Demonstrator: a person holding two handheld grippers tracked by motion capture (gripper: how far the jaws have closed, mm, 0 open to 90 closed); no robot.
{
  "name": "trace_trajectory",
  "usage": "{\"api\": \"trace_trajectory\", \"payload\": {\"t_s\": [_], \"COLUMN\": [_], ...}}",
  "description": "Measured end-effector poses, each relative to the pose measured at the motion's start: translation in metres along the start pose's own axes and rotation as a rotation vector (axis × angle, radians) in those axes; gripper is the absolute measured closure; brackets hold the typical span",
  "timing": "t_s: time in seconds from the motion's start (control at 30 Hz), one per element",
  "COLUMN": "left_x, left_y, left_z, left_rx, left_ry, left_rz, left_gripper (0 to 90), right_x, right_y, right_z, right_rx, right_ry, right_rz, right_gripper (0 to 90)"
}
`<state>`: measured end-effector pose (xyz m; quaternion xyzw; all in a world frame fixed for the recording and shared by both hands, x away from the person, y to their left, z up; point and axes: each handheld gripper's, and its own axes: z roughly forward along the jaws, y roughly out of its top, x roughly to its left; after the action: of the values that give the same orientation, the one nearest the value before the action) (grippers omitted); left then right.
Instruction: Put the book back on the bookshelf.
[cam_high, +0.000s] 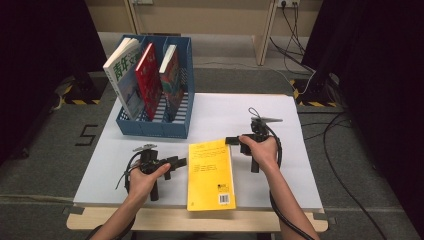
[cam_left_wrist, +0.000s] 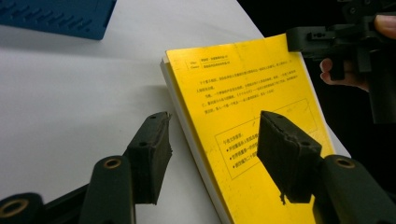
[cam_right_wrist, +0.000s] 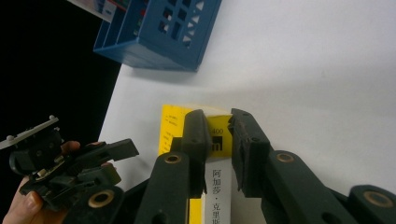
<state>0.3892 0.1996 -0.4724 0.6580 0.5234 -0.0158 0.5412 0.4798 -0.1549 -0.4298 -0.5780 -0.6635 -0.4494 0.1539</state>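
Note:
A yellow paperback (cam_high: 210, 170) lies on the white table (cam_high: 290, 170), spine to the right. My right gripper (cam_high: 231, 141) is at its far right corner. In the right gripper view the jaws (cam_right_wrist: 218, 116) are shut across the book's thickness, with the white spine (cam_right_wrist: 217, 186) between the pads. My left gripper (cam_high: 179, 162) stands open at the book's left edge. In the left gripper view one pad (cam_left_wrist: 152, 149) hangs over the table and the other pad (cam_left_wrist: 285, 149) over the yellow cover (cam_left_wrist: 252, 88), neither pressing on it.
A blue three-slot file rack (cam_high: 155, 127) stands at the table's far left, holding a white-and-green book (cam_high: 122, 70), a red one (cam_high: 147, 75) and a third (cam_high: 170, 75), all leaning. Cables run over the floor to the right.

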Motion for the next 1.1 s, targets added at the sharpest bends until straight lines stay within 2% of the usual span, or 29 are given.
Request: {"api": "trace_trajectory", "payload": {"t_s": [0.27,0.6,0.7,0.87,1.1], "left_x": [-0.005,-0.017,-0.020,-0.024,-0.028], "left_y": [0.003,0.014,0.017,0.022,0.028], "left_z": [0.000,-0.003,-0.004,-0.004,-0.003], "left_rx": [-0.022,-0.087,-0.104,-0.125,-0.141], "left_ry": [0.011,0.062,0.069,0.083,0.080], "left_rz": [0.032,0.139,0.160,0.195,0.222], "left_gripper": [37.8,36.4,35.9,34.5,33.8], "right_x": [0.016,0.041,0.048,0.059,0.068], "right_y": [0.007,0.014,0.016,0.018,0.020], "right_z": [-0.018,-0.039,-0.044,-0.049,-0.049], "right_rx": [-0.099,-0.259,-0.298,-0.352,-0.398], "right_ry": [-0.028,-0.084,-0.090,-0.099,-0.127], "right_rz": [-0.064,-0.159,-0.180,-0.207,-0.242], "right_gripper": [77.2,77.2,77.2,77.2,77.3]}}
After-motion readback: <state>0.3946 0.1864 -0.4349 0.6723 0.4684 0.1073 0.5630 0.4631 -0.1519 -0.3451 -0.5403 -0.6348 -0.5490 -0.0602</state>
